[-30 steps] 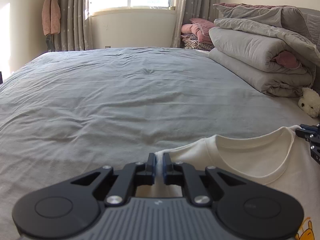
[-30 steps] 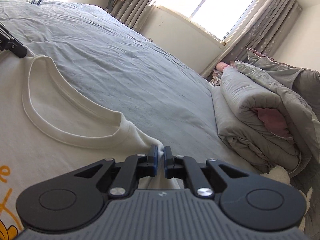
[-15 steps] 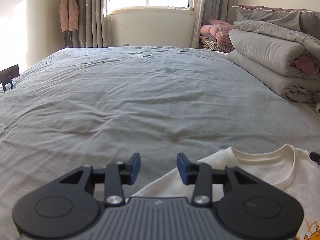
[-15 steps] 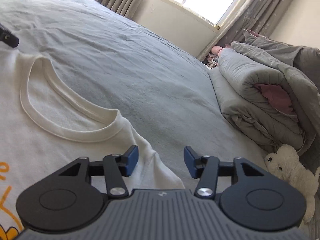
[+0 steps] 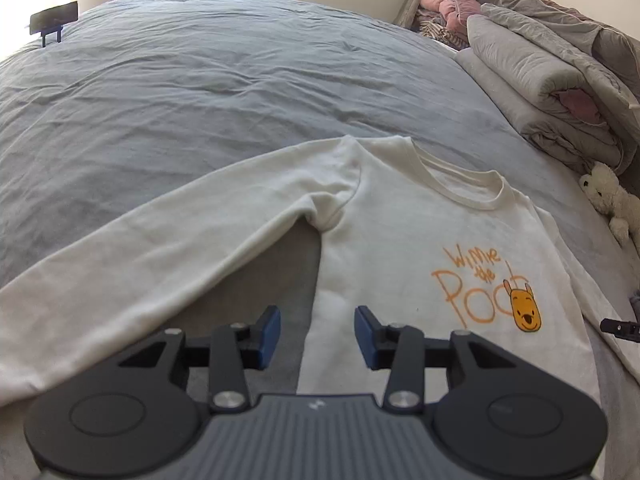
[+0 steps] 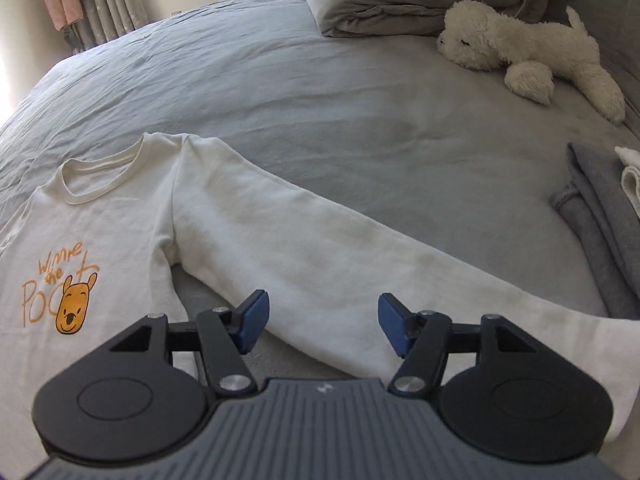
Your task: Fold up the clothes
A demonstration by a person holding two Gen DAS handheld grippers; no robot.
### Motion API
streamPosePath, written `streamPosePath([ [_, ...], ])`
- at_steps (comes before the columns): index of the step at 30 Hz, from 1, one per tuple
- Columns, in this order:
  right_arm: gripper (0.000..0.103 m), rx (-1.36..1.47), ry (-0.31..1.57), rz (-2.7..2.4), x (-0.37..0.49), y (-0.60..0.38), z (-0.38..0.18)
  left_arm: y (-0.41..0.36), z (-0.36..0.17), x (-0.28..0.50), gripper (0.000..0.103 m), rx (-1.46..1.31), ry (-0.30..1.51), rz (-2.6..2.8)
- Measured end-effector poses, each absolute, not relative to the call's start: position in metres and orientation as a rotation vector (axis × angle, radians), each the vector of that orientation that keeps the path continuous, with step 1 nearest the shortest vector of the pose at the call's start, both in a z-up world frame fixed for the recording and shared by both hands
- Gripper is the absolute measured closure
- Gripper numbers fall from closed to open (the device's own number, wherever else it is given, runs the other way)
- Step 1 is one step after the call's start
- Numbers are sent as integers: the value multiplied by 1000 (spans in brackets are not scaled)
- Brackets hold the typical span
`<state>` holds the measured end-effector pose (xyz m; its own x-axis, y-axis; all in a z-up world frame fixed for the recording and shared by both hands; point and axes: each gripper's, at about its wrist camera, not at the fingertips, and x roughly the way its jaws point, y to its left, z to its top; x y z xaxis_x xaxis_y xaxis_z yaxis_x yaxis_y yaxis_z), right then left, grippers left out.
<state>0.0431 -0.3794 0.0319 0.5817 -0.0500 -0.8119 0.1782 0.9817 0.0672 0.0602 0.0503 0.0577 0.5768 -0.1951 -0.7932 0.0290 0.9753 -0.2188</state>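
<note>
A cream long-sleeved sweatshirt (image 5: 392,240) with an orange Pooh print lies face up on the grey bed, both sleeves spread out. It also shows in the right wrist view (image 6: 120,232). My left gripper (image 5: 317,336) is open and empty, raised above the shirt's side near the armpit, with one sleeve (image 5: 140,264) to its left. My right gripper (image 6: 322,326) is open and empty, raised above the other sleeve (image 6: 320,256). A tip of the right gripper shows at the left wrist view's right edge (image 5: 620,326).
The grey bedsheet (image 5: 200,80) stretches far ahead. Folded grey quilts (image 5: 552,80) are stacked at the right. A white plush dog (image 6: 528,52) lies near them. Folded grey clothes (image 6: 604,224) sit at the right edge. A window and curtains stand beyond the bed.
Both grippers let go of the shirt's shoulders, opened, and pulled back and up. The whole shirt and both sleeves are now in view.
</note>
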Motion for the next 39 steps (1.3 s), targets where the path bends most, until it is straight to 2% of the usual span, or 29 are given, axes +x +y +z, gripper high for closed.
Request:
streamPosePath([
  [1,48,123,955,-112,41,-374,27,48,50,52,61,-182,953,-117],
  [3,70,-5,940,-140,36,-362,18,45,34,40,61,-162,947,-92],
  [4,85,-63,932,-153,35,-360,16,44,30,35,61,-142,919,-98],
  [5,95,-118,923,-164,35,-359,14,43,31,33,62,-125,908,-107],
  [8,95,-149,881,-232,31,-367,16,47,33,28,83,-111,894,-131],
  [12,93,-187,818,-284,22,-371,29,61,36,22,81,-155,902,-154],
  [13,82,-160,817,-268,19,-374,31,63,37,20,79,-161,904,-151],
  [14,65,-137,821,-265,13,-376,34,65,37,18,75,-168,906,-147],
  [16,39,-94,829,-266,1,-382,39,69,38,16,71,-181,917,-139],
  [18,36,-51,838,-266,-11,-387,44,71,38,11,70,-196,946,-139],
  [22,36,342,840,-219,-54,-407,49,72,42,-5,64,-178,969,-168],
  [25,36,414,895,-21,-75,-382,37,75,40,-17,63,-174,984,-177],
  [27,40,440,924,45,-83,-366,29,76,39,-25,64,-167,982,-173],
  [29,61,425,935,66,-88,-352,25,77,37,-34,64,-163,976,-173],
  [31,66,392,930,72,-89,-341,23,75,34,-42,68,-151,966,-171],
  [32,71,375,931,89,-89,-334,22,73,34,-45,78,-136,960,-179],
  [33,71,360,923,87,-89,-333,24,71,34,-47,95,-120,953,-187],
  [34,79,345,913,82,-91,-333,25,71,33,-48,99,-135,955,-191],
  [35,98,330,903,77,-92,-332,27,72,32,-48,99,-152,958,-195],
  [39,99,271,864,57,-96,-331,35,75,41,-54,100,-182,963,-198],
])
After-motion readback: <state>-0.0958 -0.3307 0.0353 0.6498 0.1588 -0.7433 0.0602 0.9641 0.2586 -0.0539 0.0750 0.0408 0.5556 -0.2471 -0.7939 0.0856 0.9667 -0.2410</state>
